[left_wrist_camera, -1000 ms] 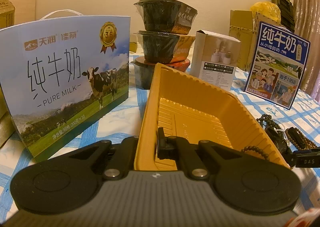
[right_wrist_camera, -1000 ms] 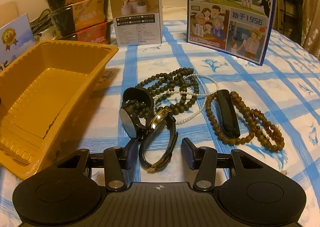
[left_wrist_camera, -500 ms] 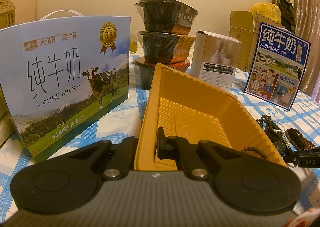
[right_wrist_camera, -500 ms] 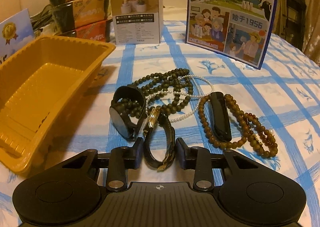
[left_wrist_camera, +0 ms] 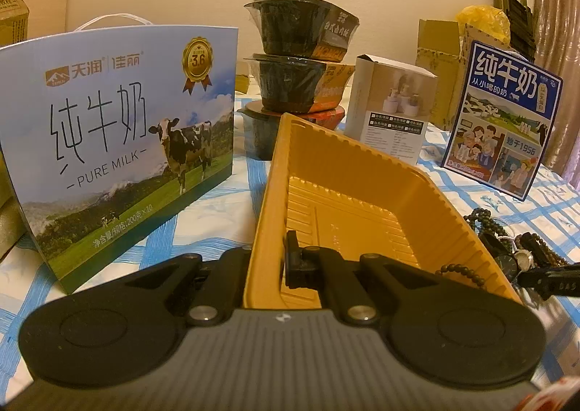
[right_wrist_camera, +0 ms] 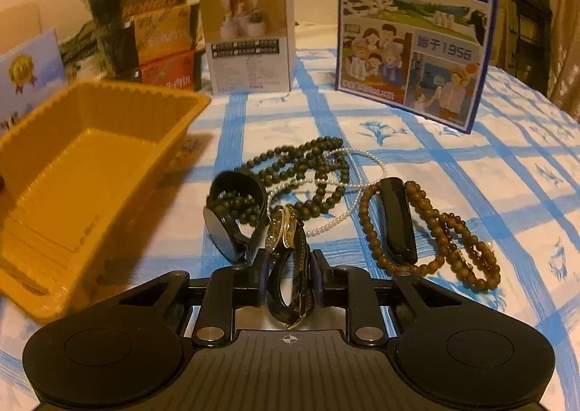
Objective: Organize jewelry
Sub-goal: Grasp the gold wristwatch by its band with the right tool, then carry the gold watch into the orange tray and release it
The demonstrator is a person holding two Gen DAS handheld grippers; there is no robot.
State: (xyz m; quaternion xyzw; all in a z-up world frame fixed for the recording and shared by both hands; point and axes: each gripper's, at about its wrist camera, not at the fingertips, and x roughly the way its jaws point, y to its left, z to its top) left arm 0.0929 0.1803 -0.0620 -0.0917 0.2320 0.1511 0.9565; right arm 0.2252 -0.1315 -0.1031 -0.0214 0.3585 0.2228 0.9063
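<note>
My left gripper point(left_wrist_camera: 270, 260) is shut on the near wall of the yellow tray point(left_wrist_camera: 348, 208), which also shows in the right wrist view point(right_wrist_camera: 83, 164). My right gripper point(right_wrist_camera: 290, 271) is shut on the black strap of a gold-faced watch point(right_wrist_camera: 286, 247). Beside it lie a black smartwatch point(right_wrist_camera: 232, 215), a dark green bead necklace point(right_wrist_camera: 308, 171), a pearl strand point(right_wrist_camera: 348, 186), brown bead bracelets point(right_wrist_camera: 435, 229) and a black band point(right_wrist_camera: 397, 218). A few dark beads point(left_wrist_camera: 460, 271) hang over the tray's right rim.
A light blue milk carton point(left_wrist_camera: 119, 142) stands left of the tray. Stacked black food bowls point(left_wrist_camera: 301, 59), a white box point(left_wrist_camera: 395, 113) and a dark blue milk box point(right_wrist_camera: 413, 26) stand behind on the blue checked tablecloth point(right_wrist_camera: 507, 164).
My right gripper has moved forward and closed from open onto the gold watch's strap. The left gripper and tray have not moved.
</note>
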